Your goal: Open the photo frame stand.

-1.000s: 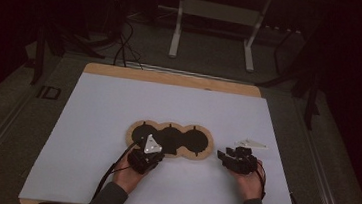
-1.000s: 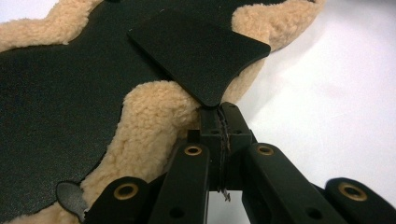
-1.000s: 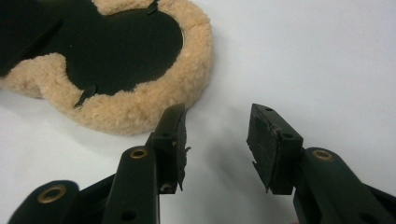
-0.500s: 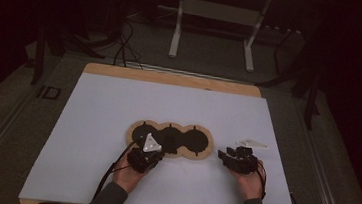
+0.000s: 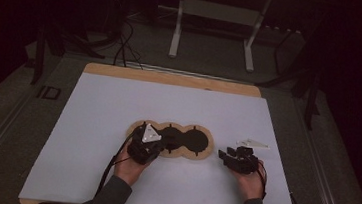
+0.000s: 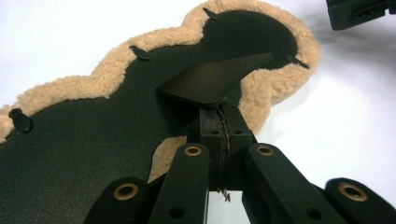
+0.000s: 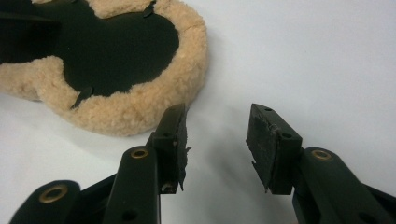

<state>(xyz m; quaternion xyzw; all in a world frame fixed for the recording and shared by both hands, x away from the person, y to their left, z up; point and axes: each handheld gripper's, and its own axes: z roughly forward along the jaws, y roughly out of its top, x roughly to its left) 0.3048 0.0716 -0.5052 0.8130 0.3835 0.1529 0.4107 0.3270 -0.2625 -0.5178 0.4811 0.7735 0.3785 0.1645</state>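
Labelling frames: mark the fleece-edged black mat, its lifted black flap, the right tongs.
Tan fleece-edged black three-lobed mat (image 5: 199, 155), high view, fleece rim.
Lifted black flap (image 6: 210, 80), left gripper view, flap middle.
Right tongs (image 7: 215, 140), right gripper view, between fingertips.

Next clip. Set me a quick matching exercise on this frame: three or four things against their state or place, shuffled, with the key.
Things:
1. left gripper
2. right gripper
3. fleece-edged mat
4. white sheet

States or places:
A. jaws apart, holding nothing
B. covers the wooden table top
C. lies mid-table, black with a tan fluffy border
D. jaws closed on a black flap of the mat

Pairs: 1-D, 2-A, 3-C, 4-B
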